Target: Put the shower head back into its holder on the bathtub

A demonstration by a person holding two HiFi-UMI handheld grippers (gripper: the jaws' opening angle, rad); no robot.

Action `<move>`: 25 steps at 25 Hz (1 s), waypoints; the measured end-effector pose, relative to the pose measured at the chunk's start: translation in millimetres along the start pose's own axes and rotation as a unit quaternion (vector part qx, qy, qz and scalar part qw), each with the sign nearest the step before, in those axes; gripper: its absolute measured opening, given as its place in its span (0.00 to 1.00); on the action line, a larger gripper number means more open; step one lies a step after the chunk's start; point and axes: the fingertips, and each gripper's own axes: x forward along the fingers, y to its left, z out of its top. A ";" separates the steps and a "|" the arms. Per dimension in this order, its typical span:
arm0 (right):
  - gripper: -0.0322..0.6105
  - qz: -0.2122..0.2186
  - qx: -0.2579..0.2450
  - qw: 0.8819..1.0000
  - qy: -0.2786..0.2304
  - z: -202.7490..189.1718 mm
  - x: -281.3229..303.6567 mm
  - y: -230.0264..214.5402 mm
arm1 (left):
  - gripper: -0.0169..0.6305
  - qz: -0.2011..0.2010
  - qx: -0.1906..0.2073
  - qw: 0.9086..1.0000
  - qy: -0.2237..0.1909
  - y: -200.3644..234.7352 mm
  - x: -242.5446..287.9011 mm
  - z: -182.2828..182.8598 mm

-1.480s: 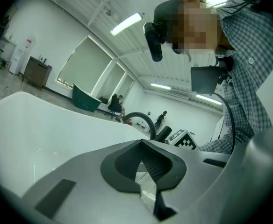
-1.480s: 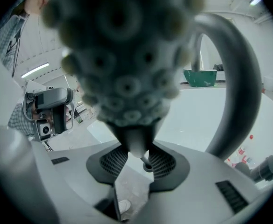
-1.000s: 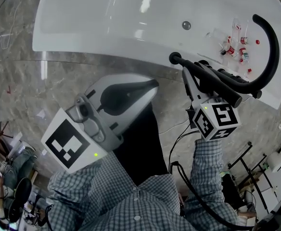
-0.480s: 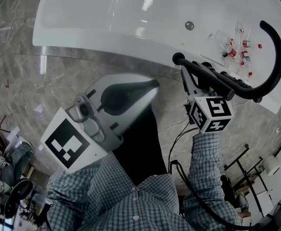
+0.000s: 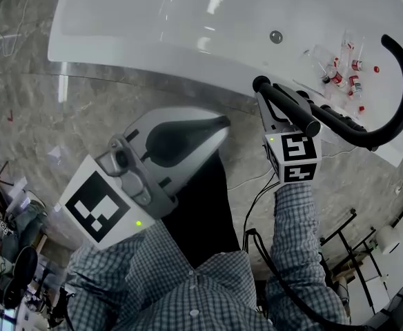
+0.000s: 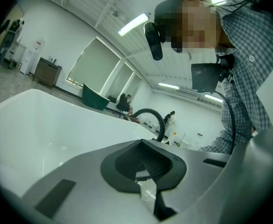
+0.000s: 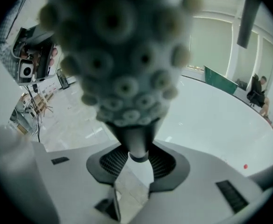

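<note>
The black shower head [image 5: 284,105] hangs over the near rim of the white bathtub [image 5: 153,26], and my right gripper [image 5: 267,110] is shut on its neck. Its black hose [image 5: 398,109] arcs right over the tub's corner. In the right gripper view the nozzle face [image 7: 122,55] fills the top, with the neck pinched at my right gripper [image 7: 136,155]. My left gripper [image 5: 219,123] hovers over the floor before the tub, shut with nothing in it; its closed tips [image 6: 146,174] point at the bathtub wall [image 6: 33,125]. No holder is recognisable.
Small bottles with red caps [image 5: 339,74] lie on the tub's right ledge near a round metal fitting [image 5: 276,37]. Grey marbled floor [image 5: 36,123] surrounds the tub. A black cable [image 5: 257,192] trails by my right sleeve, and dark stands [image 5: 353,233] sit at lower right.
My right gripper has drawn slightly left and toward the tub with the shower head, its cube turning. The hose arc has swung farther right. The left gripper has stayed put.
</note>
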 end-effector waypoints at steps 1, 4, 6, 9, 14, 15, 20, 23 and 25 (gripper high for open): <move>0.26 0.001 -0.002 1.000 0.001 -0.6 1.9 0.9 | 0.04 0.000 0.000 1.000 0.000 0.2 -0.4 -0.7; 0.26 0.001 -0.011 1.000 0.005 -2.1 7.8 1.4 | 0.04 0.001 -0.003 1.000 0.001 0.9 -1.2 -2.8; 0.26 0.002 -0.024 1.000 0.012 -5.0 12.3 1.9 | 0.04 0.002 -0.005 1.000 0.002 0.9 -1.0 -4.6; 0.26 0.003 -0.040 0.999 0.014 -5.6 16.0 2.2 | 0.04 0.001 -0.003 1.000 0.001 -0.3 0.2 -5.9; 0.26 0.009 -0.056 0.998 0.015 0.3 17.8 2.6 | 0.04 -0.003 -0.005 1.000 -0.002 -5.8 2.2 -5.0; 0.26 0.010 -0.054 0.998 0.014 1.1 18.2 2.4 | 0.04 -0.004 -0.006 1.000 -0.001 -6.3 2.0 -5.5; 0.26 0.017 -0.049 0.999 -0.005 3.2 20.2 2.2 | 0.04 -0.002 -0.003 1.000 0.001 -5.5 1.2 -7.8; 0.26 0.019 -0.036 0.999 -0.014 1.2 20.2 1.6 | 0.04 -0.002 -0.003 1.000 0.000 -6.0 1.9 -8.2; 0.26 0.017 -0.032 0.999 -0.018 0.3 20.1 1.7 | 0.04 -0.003 0.000 1.000 0.004 -6.7 2.4 -8.9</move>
